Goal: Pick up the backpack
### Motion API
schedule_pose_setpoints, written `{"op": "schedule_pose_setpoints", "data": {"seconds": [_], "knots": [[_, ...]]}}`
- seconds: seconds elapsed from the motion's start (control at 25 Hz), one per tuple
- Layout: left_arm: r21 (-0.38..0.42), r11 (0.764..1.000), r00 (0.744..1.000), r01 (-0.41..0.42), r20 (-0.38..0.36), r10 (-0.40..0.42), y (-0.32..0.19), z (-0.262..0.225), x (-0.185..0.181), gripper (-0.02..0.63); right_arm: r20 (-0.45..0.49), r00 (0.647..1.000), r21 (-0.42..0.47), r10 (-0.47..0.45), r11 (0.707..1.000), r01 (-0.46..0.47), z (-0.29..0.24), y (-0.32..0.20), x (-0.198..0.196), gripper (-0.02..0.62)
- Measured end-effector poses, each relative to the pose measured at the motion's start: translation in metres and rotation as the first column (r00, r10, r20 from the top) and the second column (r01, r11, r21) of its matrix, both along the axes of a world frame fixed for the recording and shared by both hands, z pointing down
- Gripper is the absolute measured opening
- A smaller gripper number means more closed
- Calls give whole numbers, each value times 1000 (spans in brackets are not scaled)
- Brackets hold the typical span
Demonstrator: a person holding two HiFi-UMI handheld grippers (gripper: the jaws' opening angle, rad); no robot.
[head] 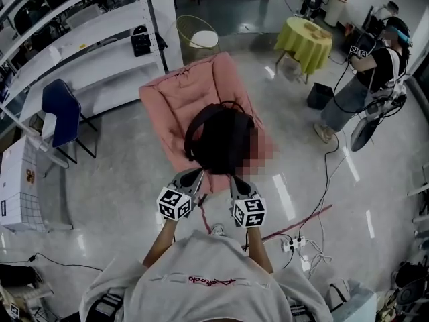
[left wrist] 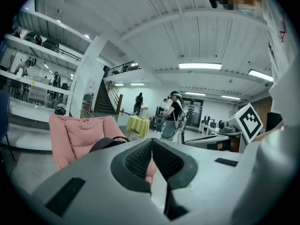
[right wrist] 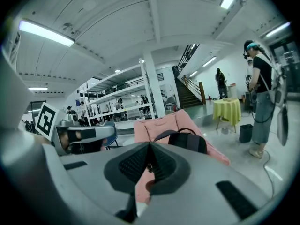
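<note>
Closed and empty, left claw (head: 193,176) and right claw (head: 236,180) hover just short of the backpack (head: 224,136), lying straight ahead on the pink chair (head: 177,92), equally near both.

I'm seeing only a sliver of the backpack (left wrist: 107,144) peeking over my left gripper (left wrist: 151,142); one side of it is being blurred out in the head view.
</note>
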State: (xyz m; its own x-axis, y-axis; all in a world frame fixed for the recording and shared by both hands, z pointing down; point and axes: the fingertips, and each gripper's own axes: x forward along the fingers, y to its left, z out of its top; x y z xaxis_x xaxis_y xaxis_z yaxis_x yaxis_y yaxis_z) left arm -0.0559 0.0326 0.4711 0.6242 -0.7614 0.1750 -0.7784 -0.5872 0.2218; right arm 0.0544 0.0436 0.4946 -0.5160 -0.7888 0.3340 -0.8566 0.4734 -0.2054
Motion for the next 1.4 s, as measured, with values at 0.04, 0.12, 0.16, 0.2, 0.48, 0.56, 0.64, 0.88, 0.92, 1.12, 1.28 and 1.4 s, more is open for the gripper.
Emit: {"op": "schedule_pose_setpoints", "data": {"seconds": [0.04, 0.12, 0.16, 0.2, 0.48, 0.56, 0.64, 0.88, 0.92, 1.12, 1.28, 1.4], "knots": [[-1, 1000, 1000, 4, 3, -4, -6, 1, 3, 15, 4, 1000, -1, -3, 1000, 3, 1, -6, 3, 18], [-10, 1000, 1000, 12, 11, -12, -13, 4, 8, 15, 16, 1000, -6, -10, 1000, 10, 4, -15, 8, 18], [-15, 1000, 1000, 15, 13, -15, -15, 6, 10, 15, 20, 1000, -10, -12, 1000, 13, 7, -18, 11, 18], [-19, 1000, 1000, 16, 16, -16, -18, 8, 13, 15, 22, 1000, -15, -14, 1000, 14, 9, -22, 13, 18], [-44, 998, 999, 39, 29, -38, -23, 18, 8, 15, 45, 999, -41, -9, 999, 11, 18, -31, 21, 18], [-50, 998, 999, 35, 31, -33, -22, 20, 11, 15, 45, 999, -51, -4, 999, 6, 21, -30, 25, 18], [-59, 998, 999, 28, 32, -26, -20, 24, 13, 15, 51, 999, -62, -5, 998, 8, 25, -29, 24, 18], [-78, 997, 1000, 3, 23, -2, -27, 35, 13, 15, 42, 999, -85, -19, 996, 23, 35, -31, 12, 18], [-76, 997, 1000, -3, 21, 4, -32, 35, 13, 15, 38, 999, -85, -18, 996, 21, 36, -35, 10, 18], [-71, 996, 999, -49, 3, 49, -67, 34, 10, 15, 42, 999, -93, 27, 995, -23, 34, -65, 10, 18], [-62, 995, 997, -82, -4, 82, -102, 34, 4, 15, 107, 991, -101, 79, 993, -69, 30, -100, 6, 18], [-49, 994, 995, -95, -8, 95, -133, 31, -11, 15, 105, 990, -87, 97, 992, -88, 26, -129, -7, 18]]}}
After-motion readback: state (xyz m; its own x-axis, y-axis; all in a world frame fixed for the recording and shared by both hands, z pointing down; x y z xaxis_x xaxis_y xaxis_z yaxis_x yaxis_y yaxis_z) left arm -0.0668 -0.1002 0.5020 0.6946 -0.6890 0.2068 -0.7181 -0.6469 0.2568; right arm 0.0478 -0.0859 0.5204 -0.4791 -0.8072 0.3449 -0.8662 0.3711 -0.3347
